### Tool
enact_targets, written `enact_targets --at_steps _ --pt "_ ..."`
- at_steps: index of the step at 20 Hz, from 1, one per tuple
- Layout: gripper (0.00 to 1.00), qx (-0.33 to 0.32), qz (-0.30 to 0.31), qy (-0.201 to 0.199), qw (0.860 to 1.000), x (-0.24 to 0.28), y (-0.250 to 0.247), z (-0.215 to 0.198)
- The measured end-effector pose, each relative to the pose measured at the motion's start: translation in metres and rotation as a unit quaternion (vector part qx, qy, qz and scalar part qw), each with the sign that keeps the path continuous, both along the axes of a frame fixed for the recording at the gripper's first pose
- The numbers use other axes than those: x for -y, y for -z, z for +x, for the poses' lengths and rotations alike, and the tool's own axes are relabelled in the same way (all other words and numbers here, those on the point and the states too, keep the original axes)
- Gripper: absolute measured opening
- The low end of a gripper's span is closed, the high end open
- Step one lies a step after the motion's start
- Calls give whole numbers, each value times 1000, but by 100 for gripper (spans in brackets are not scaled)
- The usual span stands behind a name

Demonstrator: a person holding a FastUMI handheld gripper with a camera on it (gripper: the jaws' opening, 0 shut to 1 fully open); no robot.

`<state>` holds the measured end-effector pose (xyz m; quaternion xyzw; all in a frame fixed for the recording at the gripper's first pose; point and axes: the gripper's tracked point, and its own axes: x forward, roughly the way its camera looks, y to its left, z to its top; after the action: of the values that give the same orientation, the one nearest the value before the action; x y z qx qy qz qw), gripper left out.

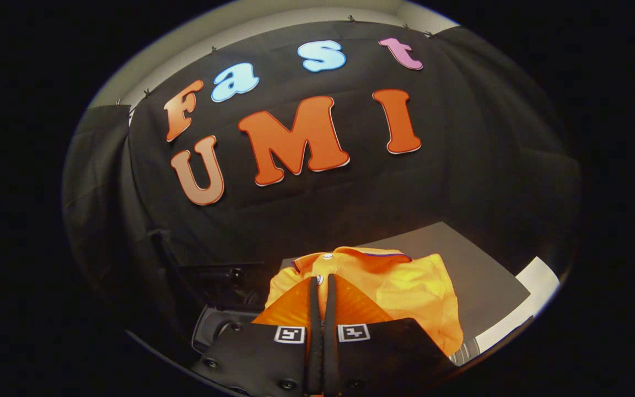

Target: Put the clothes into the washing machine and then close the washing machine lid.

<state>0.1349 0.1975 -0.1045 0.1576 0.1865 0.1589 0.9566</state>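
Clothes: one orange shirt, lower centre of the frame, draped just ahead of and partly under the gripper. Its fingers are closed together, apparently pinching a fold of the cloth. Collar points toward the upper frame; long axis runs collar to hem, toward the lower right. Loading appears under way; the lid step remains.

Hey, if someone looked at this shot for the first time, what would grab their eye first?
Probably the bright orange shirt, spread on the grey surface just ahead of and beyond the fingers. Next, the gripper: its two orange fingers are pressed together, tips over the shirt's near edge by the collar; whether they pinch any cloth can't be told.
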Motion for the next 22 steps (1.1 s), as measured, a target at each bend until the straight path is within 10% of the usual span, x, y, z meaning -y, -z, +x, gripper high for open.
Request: enact_targets --at_steps 13,22 --pt "8 116 0 -25 993 -114 -118 -50" --pt "8 94 13 -67 993 -232 -88 -56"
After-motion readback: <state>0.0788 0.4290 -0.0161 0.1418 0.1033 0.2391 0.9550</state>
